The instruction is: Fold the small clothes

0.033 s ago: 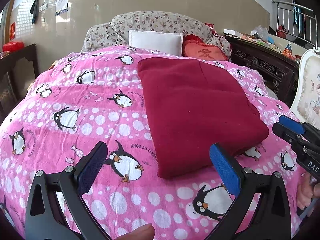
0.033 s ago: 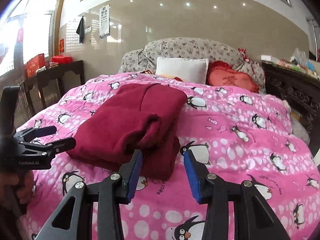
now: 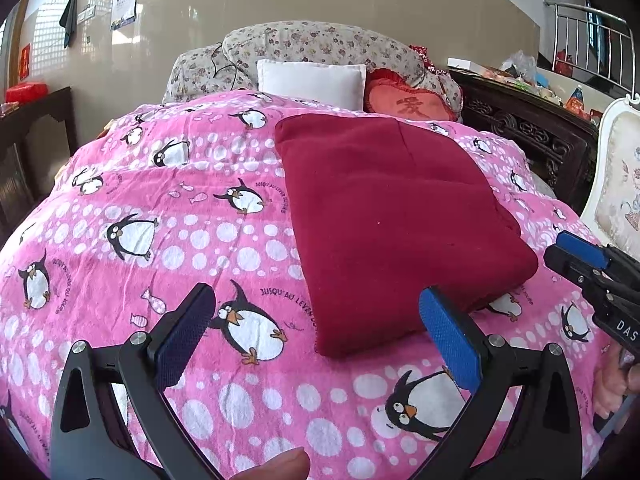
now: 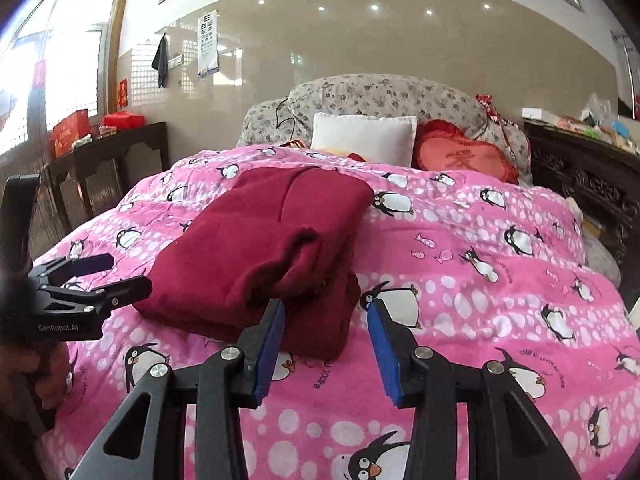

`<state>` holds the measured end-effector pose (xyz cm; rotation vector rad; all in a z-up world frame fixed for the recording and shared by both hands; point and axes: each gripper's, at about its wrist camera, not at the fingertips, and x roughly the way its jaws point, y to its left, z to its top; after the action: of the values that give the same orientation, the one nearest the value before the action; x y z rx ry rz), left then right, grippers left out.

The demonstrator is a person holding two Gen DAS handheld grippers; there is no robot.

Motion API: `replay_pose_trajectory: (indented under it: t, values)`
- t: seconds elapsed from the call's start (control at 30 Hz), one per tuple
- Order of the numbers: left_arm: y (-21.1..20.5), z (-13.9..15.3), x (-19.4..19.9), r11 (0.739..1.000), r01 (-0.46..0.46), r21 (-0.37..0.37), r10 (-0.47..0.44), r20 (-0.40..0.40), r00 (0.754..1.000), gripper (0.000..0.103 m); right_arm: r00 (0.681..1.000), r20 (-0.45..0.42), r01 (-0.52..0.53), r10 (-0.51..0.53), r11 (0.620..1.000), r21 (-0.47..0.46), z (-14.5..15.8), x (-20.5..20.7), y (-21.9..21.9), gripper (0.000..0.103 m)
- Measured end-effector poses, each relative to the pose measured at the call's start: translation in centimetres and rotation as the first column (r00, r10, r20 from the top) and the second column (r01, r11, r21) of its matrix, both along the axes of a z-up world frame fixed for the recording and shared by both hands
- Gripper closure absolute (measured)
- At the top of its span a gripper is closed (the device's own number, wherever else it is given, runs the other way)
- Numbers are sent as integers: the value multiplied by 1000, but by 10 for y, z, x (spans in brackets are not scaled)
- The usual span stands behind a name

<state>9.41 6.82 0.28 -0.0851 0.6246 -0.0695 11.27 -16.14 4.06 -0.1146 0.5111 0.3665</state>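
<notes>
Honestly, my worry is the loose lip on the red garment (image 4: 264, 248): my right gripper (image 4: 326, 308), parted and empty, could snag it and drag the fold undone. My left gripper (image 3: 316, 320) gapes empty too. It lies folded, thick and fuzzy, on the bed (image 3: 160, 240).

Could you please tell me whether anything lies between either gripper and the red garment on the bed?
Nothing visible does. The red garment lies on the pink penguin blanket, with only bare blanket between it and the open left gripper and the open right gripper.
</notes>
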Motion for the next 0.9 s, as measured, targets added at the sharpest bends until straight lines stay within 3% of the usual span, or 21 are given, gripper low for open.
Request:
replay_pose_trajectory:
  t: [0.9]
  values:
    - [1,-1,1,1000,2,-3,-2,-6,1000,1,1000,-4,-8,8,1000,10,-1,-1,-2,62]
